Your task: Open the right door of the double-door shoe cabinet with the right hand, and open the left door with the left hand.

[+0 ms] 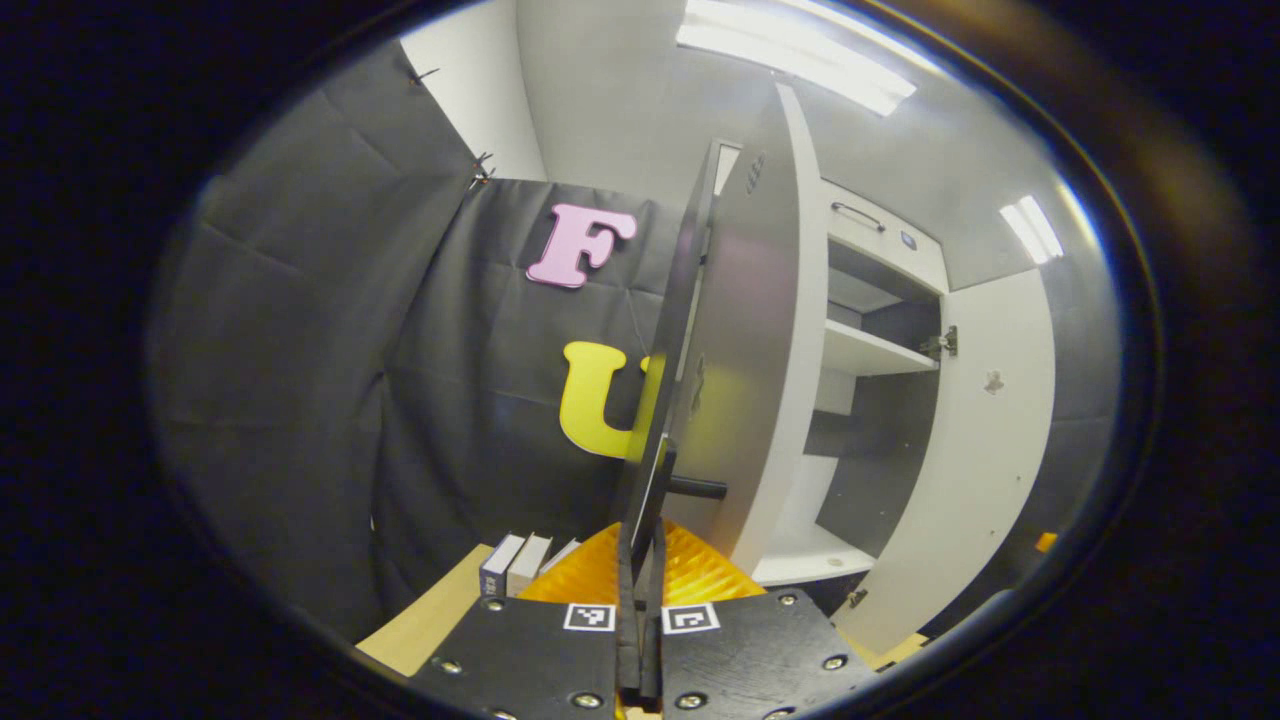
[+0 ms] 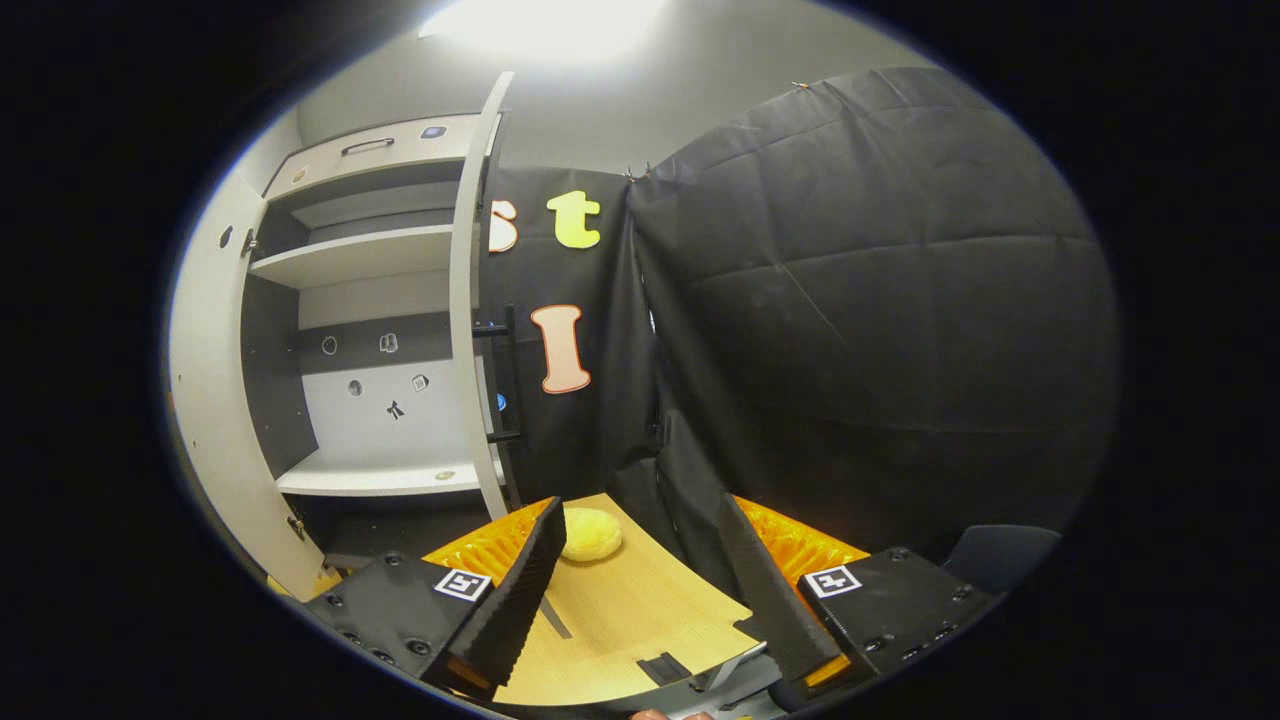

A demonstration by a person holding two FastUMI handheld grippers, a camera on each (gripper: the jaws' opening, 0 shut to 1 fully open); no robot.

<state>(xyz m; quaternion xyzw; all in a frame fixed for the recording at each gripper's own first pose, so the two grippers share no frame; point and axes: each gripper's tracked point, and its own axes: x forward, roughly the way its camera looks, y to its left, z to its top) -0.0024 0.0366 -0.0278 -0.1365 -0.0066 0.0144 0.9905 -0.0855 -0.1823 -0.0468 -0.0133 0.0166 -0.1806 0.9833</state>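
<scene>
Left gripper clenched on edge of left door, door swung wide, handle just beside fingers. Right gripper released, jaws apart, over tabletop; yellow sponge near far edge. Right door open edge-on, shelves exposed between doors.

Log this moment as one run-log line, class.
left tongs: shut on left door | right tongs: open | right door: open

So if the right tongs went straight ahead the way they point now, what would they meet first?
Probably the black cloth wall. The right tongs stand open over the wooden tabletop, aimed past the yellow round thing toward the cloth. The open cabinet lies off to the side. Depth is unclear.
</scene>
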